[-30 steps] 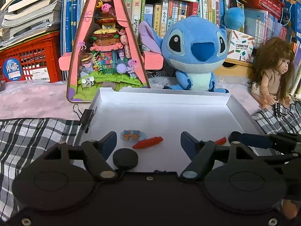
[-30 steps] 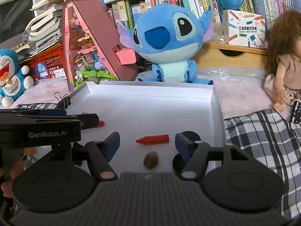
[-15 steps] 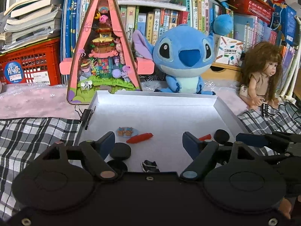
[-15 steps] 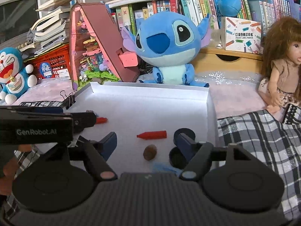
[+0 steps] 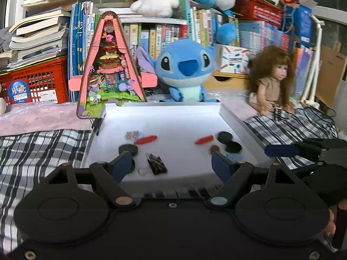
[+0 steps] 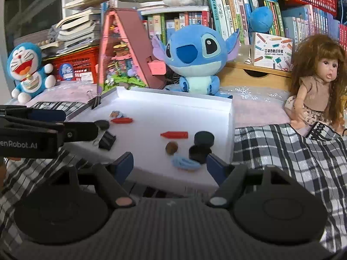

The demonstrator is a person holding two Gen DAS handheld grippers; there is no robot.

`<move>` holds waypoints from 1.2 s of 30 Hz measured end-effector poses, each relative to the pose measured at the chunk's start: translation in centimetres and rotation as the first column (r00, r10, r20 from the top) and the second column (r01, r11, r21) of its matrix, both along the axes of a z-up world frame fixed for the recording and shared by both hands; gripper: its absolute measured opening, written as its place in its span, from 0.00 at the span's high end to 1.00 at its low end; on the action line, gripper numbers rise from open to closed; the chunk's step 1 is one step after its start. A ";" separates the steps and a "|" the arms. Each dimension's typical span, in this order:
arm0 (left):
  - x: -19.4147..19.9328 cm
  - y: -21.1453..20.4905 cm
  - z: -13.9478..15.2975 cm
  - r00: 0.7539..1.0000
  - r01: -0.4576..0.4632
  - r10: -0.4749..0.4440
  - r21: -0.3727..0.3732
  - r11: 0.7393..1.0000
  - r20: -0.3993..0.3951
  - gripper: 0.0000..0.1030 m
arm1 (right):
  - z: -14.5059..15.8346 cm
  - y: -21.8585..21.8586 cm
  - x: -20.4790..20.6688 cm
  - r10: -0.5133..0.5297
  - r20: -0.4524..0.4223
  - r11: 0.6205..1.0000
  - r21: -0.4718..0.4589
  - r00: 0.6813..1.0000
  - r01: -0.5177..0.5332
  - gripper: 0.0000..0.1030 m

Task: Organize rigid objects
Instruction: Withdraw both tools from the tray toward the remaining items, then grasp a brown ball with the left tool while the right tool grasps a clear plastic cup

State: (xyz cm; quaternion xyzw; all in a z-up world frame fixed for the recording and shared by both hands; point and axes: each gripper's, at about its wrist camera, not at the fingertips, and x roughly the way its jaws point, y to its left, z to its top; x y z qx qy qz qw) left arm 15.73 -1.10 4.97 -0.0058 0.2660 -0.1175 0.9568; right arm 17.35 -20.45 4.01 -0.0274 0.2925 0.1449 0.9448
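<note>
A white tray [image 5: 164, 112] [image 6: 229, 117] lies on a plaid cloth and holds small objects in two groups. On its left are a red crayon [image 5: 145, 139] [image 6: 121, 120], a black disc [image 5: 128, 149], a black binder clip [image 5: 156, 163] [image 6: 106, 139] and a small blue sticker [image 5: 132, 134]. On its right are a red crayon [image 5: 203, 139] [image 6: 174, 134], two black discs [image 6: 203, 138], a brown nut [image 6: 171, 147] and a blue piece [image 6: 185, 163]. My left gripper [image 5: 171, 165] and right gripper [image 6: 170, 165] are open and empty at the tray's near edge.
A Stitch plush [image 5: 184, 69], a pink triangular toy house [image 5: 109, 69] and a doll [image 5: 273, 80] stand behind the tray. A Doraemon plush [image 6: 28, 67] and a red crate [image 5: 32, 82] are at the left. Bookshelves fill the back.
Both grippers have pulled back and up from the tray. More of the tray and its near edge show now. The objects have not moved.
</note>
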 end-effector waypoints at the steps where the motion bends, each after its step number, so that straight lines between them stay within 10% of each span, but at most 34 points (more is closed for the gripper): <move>1: -0.8 0.0 -0.1 1.000 0.007 -0.007 0.000 1.000 0.001 0.22 | -0.1 0.0 -0.7 0.010 0.004 1.000 -0.007 1.000 -0.010 0.19; 20: -11.1 1.1 -1.8 0.997 0.078 -0.078 -0.036 0.996 0.010 0.22 | -1.3 0.7 -10.8 0.119 0.028 0.992 -0.033 0.992 -0.118 0.18; 36: -11.2 2.7 -3.4 0.998 0.046 -0.049 -0.048 0.998 -0.049 0.28 | -2.6 2.1 -14.3 0.241 0.052 0.970 -0.054 0.969 -0.238 0.18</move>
